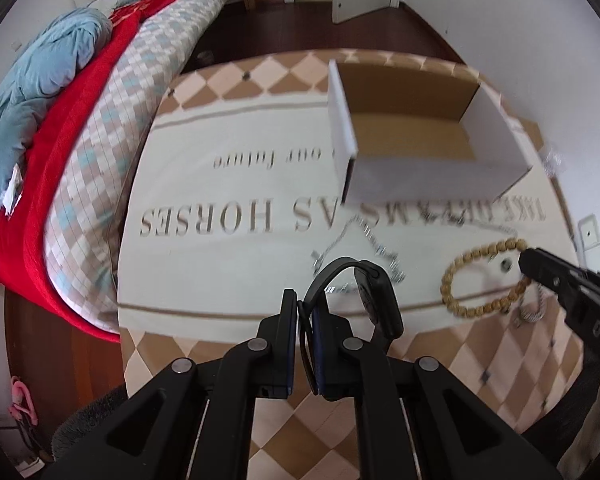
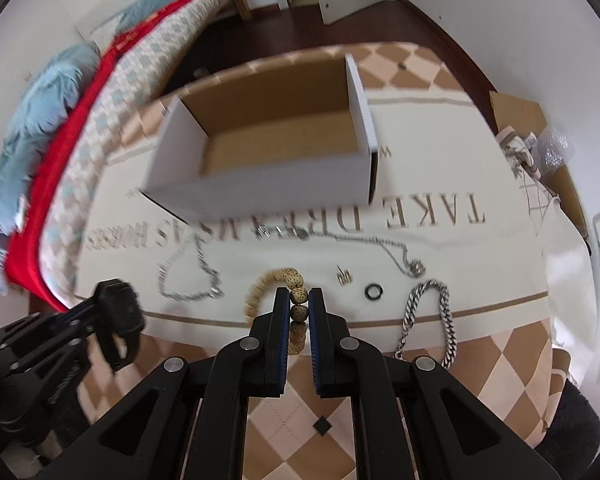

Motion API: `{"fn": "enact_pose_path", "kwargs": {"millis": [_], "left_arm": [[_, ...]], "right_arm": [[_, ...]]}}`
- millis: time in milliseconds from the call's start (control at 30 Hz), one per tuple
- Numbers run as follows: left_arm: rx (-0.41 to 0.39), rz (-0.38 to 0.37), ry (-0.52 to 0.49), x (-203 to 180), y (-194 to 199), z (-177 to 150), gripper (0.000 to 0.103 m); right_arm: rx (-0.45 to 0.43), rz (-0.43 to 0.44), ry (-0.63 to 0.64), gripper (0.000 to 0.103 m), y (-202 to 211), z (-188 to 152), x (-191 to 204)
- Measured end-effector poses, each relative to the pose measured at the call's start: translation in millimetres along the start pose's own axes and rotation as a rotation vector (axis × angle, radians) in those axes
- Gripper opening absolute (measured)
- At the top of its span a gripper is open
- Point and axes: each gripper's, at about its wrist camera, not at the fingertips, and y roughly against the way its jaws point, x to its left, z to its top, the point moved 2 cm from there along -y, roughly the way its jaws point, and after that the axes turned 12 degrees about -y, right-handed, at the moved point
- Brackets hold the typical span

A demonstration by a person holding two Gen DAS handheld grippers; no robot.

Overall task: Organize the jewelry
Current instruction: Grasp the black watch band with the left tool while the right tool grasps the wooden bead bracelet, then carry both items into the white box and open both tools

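Ahead of both sets of jaws, across the printed tablecloth (image 2: 452, 248), sits the open cardboard box (image 2: 260, 184), and that is the relation the next move turns on: both loads look bound for that opening, my read from the task. Right gripper (image 2: 299, 300) is clamped on the wooden bead bracelet (image 2: 268, 284), with a few beads pinched between the pads and the rest of the loop curling up and left of the jaws. Left gripper (image 1: 303, 312) is clamped on the strap of a black smartwatch (image 1: 374, 300), with the strap arching up and right of the jaws and the watch body hanging on the right side. From the right jaws the box lies straight ahead, slightly left, its long axis running across the view; from the left jaws it lies ahead and well to the right. So the right hand looks the nearer and better lined up; the left needs a sideways carry first. Left wrist view shows the whole bracelet loop and the right gripper's fingers (image 1: 540, 268) at its far-right bead, and the pinched strap, which the right view only shows as a dark blur at lower left. Right wrist view shows what the left one largely misses: thin silver chain (image 2: 192, 276) left of the jaws, small gold earring (image 2: 343, 278), black ring (image 2: 374, 292), pendant necklace (image 2: 396, 252) and heavy curb-link bracelet (image 2: 440, 320) to the right, all on the cloth. Box interior looks empty in both views.
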Motion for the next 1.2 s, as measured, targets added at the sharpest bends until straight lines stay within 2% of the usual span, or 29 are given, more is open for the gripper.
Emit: {"fn": "enact_pose_path", "kwargs": {"millis": [200, 400, 533, 733, 900, 1033, 1200], "left_arm": [[-0.074, -0.014, 0.011, -7, 30, 35, 0.005], [-0.155, -0.029, 0.011, -8, 57, 83, 0.005], [-0.172, -0.054, 0.01, -6, 59, 114, 0.005], [-0.108, -0.12, 0.031, -1, 22, 147, 0.005], [-0.01, -0.207, 0.057, 1, -26, 160, 0.005], [0.036, -0.247, 0.076, 2, -51, 165, 0.005], [0.081, -0.35, 0.121, 2, -66, 170, 0.016]], "right_arm": [[-0.07, 0.042, 0.013, 0.009, 46, 18, 13], [-0.153, 0.076, 0.019, 0.009, 88, 59, 18], [-0.177, 0.088, 0.036, 0.009, 97, 89, 24], [-0.147, 0.086, 0.048, 0.009, 75, 127, 32], [-0.055, 0.083, 0.032, 0.009, 30, 141, 27], [0.007, 0.081, 0.018, 0.009, -1, 144, 21], [0.037, 0.095, 0.02, 0.009, -16, 147, 21]]}}
